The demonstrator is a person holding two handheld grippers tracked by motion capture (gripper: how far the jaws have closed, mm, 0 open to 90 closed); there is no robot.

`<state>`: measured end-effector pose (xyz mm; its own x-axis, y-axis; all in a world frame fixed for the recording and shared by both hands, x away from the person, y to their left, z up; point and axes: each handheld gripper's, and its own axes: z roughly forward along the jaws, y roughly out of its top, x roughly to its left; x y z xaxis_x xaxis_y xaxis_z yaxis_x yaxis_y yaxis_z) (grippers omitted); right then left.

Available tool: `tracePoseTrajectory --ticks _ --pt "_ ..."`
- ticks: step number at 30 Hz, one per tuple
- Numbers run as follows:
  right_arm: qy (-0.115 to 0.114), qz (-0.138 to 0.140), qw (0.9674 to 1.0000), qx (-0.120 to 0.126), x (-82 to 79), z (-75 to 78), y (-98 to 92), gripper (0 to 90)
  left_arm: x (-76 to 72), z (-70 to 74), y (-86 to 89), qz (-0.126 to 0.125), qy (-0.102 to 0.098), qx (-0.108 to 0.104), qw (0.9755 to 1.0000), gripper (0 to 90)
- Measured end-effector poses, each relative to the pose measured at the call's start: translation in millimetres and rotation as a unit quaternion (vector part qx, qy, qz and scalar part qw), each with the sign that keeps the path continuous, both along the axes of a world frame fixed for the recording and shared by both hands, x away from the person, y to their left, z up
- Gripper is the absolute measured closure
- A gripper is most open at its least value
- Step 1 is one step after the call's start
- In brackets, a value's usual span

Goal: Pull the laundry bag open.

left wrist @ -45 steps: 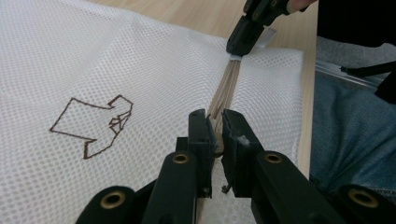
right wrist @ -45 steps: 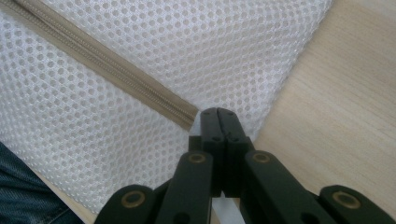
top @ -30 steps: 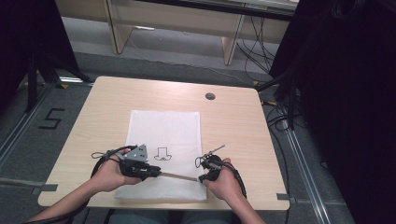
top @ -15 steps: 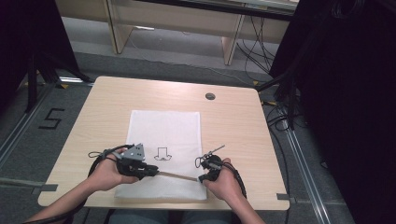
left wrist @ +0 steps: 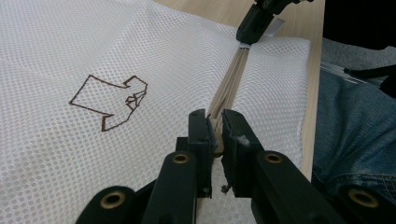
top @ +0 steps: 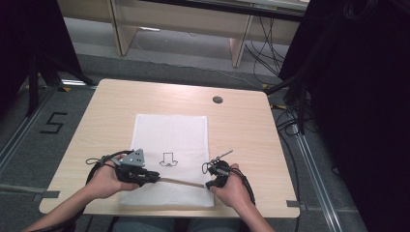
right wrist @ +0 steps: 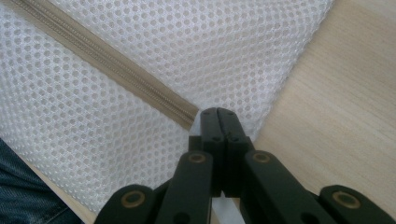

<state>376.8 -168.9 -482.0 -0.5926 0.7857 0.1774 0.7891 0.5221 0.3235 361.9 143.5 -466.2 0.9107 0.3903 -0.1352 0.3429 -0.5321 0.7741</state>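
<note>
Two tongs are seen at the near edge of a white mesh bag (top: 170,145), one at each end of its beige zipper (top: 181,181).

Left tongs (left wrist: 215,128): jaws nearly closed, clamped on the zipper at its left end; something pale is pinched between the pads, too small to be told apart as pull or tape. In the high view the left tongs (top: 153,178) are held in the left hand (top: 107,180), with the grey three-cornered plate on top and a black cable looped just beside it.

Right tongs (right wrist: 218,114): jaws fully closed, tips pressed together at the zipper's other end, where the tape meets the bag's corner; a bit of white is seen beneath them. In the high view the right tongs (top: 209,185) are held in the right hand (top: 233,189).

Zipper: stretched in a straight line between the two tongs, running parallel to the near edge of the bag.

Mesh bag: laid flat on the light wooden surface (top: 251,130), near its front edge. A brown outline figure (left wrist: 110,101) is printed on the mesh, just beyond the zipper.

Blue denim is seen past the surface edge in both gripper views.
</note>
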Motion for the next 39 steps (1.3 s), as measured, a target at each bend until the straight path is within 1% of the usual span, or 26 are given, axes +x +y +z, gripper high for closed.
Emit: tracePoseTrajectory --ticks 1,3,4,6,7,9,10,12,15,16,17,18,20,21,22,23,24,26,27,28,29,30,31,32,34,39 --pt "0.001 0.0 1.0 0.001 0.0 0.1 -0.2 90.0 0.4 0.1 0.7 0.0 -0.005 0.005 1.0 81.8" --pt "-0.005 -0.002 0.9999 -0.01 0.5 -0.7 -0.9 90.0 0.9 -0.1 1.6 0.002 0.001 0.0 1.0 81.8" --pt "-0.005 -0.002 0.9999 -0.011 0.6 -0.7 -1.0 90.0 2.3 0.3 3.0 0.0 -0.002 0.005 1.0 81.8" --pt "-0.004 -0.009 0.9998 -0.016 0.4 -0.8 -0.8 90.0 2.6 -0.3 2.8 -0.001 -0.002 0.004 1.0 81.8" --pt "-0.003 -0.012 0.9998 -0.017 0.0 -0.5 -0.5 90.0 1.3 -0.7 1.8 0.0 0.004 -0.004 1.0 81.7" --pt "-0.003 -0.012 0.9998 -0.017 -0.1 -0.5 -0.4 90.0 1.6 -0.2 2.6 -0.002 -0.001 0.0 1.0 81.8" --pt "-0.004 -0.01 0.9998 -0.016 0.1 -0.6 -0.5 90.0 2.8 0.2 3.2 -0.008 -0.007 0.003 0.9999 81.8" --pt "-0.003 -0.001 1.0 0.003 -0.6 0.0 0.1 90.0 1.4 0.0 2.7 -0.002 0.002 -0.001 1.0 81.8" --pt "-0.008 -0.003 1.0 0.004 -0.9 -0.1 0.1 90.0 2.1 0.0 3.4 -0.002 0.002 0.002 1.0 81.7" --pt "-0.008 -0.003 1.0 0.004 -0.9 -0.2 0.1 90.0 2.8 0.4 4.0 -0.005 -0.003 0.006 1.0 81.7" --pt "-0.007 -0.003 1.0 0.004 -0.9 -0.1 0.2 90.0 3.6 0.4 5.2 -0.004 0.0 0.006 1.0 81.8" --pt "-0.008 -0.003 1.0 0.003 -0.9 -0.1 0.3 90.0 3.0 0.4 5.6 0.002 0.005 -0.004 1.0 81.8" --pt "-0.007 -0.003 1.0 0.003 -0.9 -0.1 0.2 90.0 3.4 0.2 9.8 0.003 0.002 0.002 1.0 81.8" --pt "-0.007 -0.003 1.0 0.004 -0.9 -0.1 0.2 90.0 2.2 -1.2 10.8 0.005 0.009 -0.007 0.9999 81.8" --pt "-0.001 -0.011 0.9999 0.001 -1.5 0.6 0.6 90.0 1.2 -2.6 12.2 0.005 0.011 -0.004 0.9999 81.8" --pt "-0.001 -0.01 0.9999 0.0 -1.1 0.5 0.5 90.0 0.7 -2.7 12.6 0.006 0.012 -0.004 0.9999 81.8" --pt "0.0 -0.012 0.9999 -0.001 -1.2 0.7 0.7 90.0 0.7 -2.6 12.3 0.005 0.01 -0.005 0.9999 81.8" --pt "-0.006 -0.003 1.0 0.0 -0.2 -0.1 0.2 90.0 1.8 -0.4 12.4 0.0 -0.002 0.003 1.0 81.8" --pt "-0.006 -0.004 1.0 0.0 -0.5 0.0 0.3 90.0 1.6 -0.4 12.3 0.0 -0.002 -0.002 1.0 81.8" --pt "0.0 -0.014 0.9999 -0.002 -1.7 0.8 1.0 90.0 0.9 -0.7 12.8 0.007 0.004 0.001 1.0 81.7" --pt "-0.001 -0.012 0.9999 0.0 -1.4 0.6 0.7 90.0 0.7 -1.1 12.8 0.006 0.006 -0.001 1.0 81.8" --pt "-0.006 -0.004 1.0 0.002 -0.5 -0.1 0.0 90.0 1.4 -1.3 12.9 0.0 -0.001 0.001 1.0 81.8" --pt "-0.005 -0.004 1.0 0.001 -0.4 -0.1 0.0 90.0 1.1 -0.8 14.0 0.006 0.003 0.002 1.0 81.7" --pt "-0.006 -0.004 1.0 0.002 -0.4 -0.1 0.0 90.0 2.1 -0.4 14.3 0.0 0.001 -0.004 1.0 81.7" --pt "-0.009 0.0 0.9999 0.006 -0.2 -0.5 -0.4 90.0 1.0 0.3 14.8 0.012 0.007 -0.006 0.9999 81.8" --pt "-0.004 -0.003 1.0 0.005 -0.5 -0.2 -0.2 90.0 1.2 -0.6 15.2 0.011 0.008 -0.006 0.9999 81.7"
